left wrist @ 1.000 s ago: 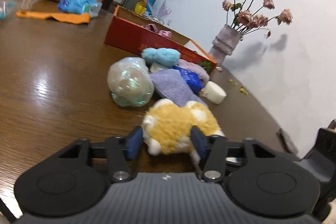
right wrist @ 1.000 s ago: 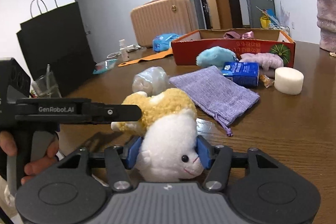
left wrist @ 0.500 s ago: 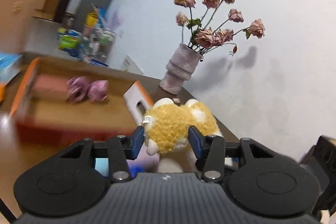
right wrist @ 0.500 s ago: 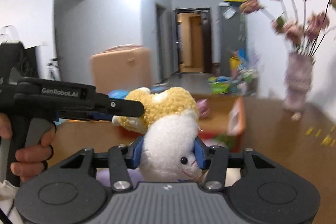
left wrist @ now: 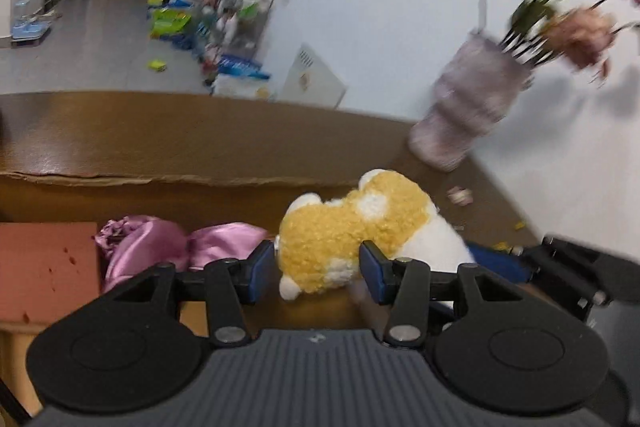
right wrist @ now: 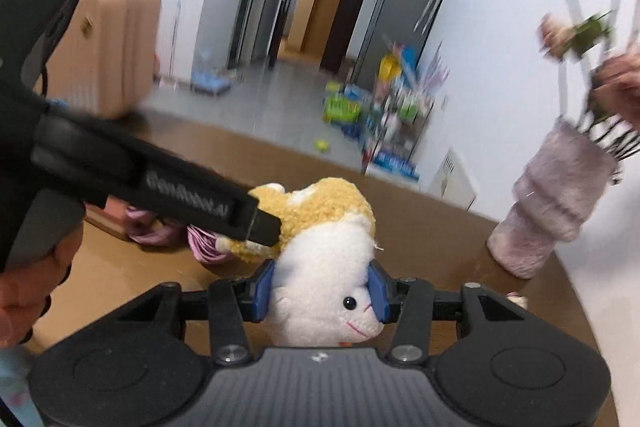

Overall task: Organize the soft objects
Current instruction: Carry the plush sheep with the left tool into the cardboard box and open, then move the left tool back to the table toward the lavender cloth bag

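A plush toy with a yellow fleece body and a white head hangs in the air, held from both ends. My left gripper is shut on the yellow body. My right gripper is shut on the white head, blue pads pressing its cheeks. The toy hovers over the inside of an open cardboard box that holds a pink satin cloth and a reddish-brown pad. In the right wrist view the left gripper's black body crosses from the left, held by a hand.
A fuzzy lilac vase with dried pink flowers stands on the brown table to the right of the box, close to the white wall. Small petals litter the table beside it. A pink suitcase and floor clutter lie beyond the table.
Both grippers carried the plush toy up from the table and forward over the open box. The pile of soft items on the table has dropped out of view, and the vase is much closer.
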`<move>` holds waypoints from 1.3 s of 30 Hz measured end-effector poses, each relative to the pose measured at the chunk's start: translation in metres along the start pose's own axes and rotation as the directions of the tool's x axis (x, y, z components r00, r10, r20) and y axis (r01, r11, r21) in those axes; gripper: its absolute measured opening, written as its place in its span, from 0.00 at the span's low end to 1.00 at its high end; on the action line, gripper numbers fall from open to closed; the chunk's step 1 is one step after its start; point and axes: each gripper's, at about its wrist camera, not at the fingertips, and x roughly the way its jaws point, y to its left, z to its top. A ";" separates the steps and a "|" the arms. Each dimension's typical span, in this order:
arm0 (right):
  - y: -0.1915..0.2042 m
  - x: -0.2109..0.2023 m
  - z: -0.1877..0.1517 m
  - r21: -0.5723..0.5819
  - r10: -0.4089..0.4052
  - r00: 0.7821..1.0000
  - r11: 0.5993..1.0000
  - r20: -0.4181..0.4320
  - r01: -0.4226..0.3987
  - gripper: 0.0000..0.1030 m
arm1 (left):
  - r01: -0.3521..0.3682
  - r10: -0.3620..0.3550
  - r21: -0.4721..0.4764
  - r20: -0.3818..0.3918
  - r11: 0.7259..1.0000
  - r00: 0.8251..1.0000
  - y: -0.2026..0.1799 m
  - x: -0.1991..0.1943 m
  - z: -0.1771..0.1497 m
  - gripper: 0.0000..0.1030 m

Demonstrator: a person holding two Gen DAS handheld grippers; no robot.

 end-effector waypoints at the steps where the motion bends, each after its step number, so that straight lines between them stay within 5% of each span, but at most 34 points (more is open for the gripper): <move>1: 0.004 0.008 0.001 -0.002 0.013 1.000 1.000 -0.020 -0.013 0.45 | -0.010 0.010 0.008 0.001 1.000 1.000 0.005 0.004 -0.002 0.46; 12: -0.003 0.056 0.010 0.104 0.191 0.969 0.979 -0.155 -0.176 0.46 | 0.026 -0.027 -0.058 -0.005 0.998 1.000 0.030 0.003 -0.005 0.53; 19: -0.002 0.058 0.024 0.093 0.221 0.961 0.974 -0.166 -0.208 0.54 | -0.038 0.039 -0.023 0.013 0.999 0.999 0.022 -0.015 -0.002 0.55; 24: -0.021 0.005 0.045 0.137 0.246 0.967 0.962 -0.073 -0.234 0.59 | -0.083 0.083 0.006 0.075 0.997 0.994 0.011 -0.067 0.009 0.56; 31: -0.037 -0.098 0.071 0.083 0.170 0.985 0.981 0.043 -0.173 0.59 | -0.158 0.143 0.067 0.185 0.985 0.972 -0.017 -0.167 0.014 0.62; 39: -0.037 -0.198 0.053 0.074 0.142 0.980 0.985 0.143 -0.154 0.59 | -0.196 0.158 0.103 0.297 0.975 0.942 -0.055 -0.266 -0.014 0.69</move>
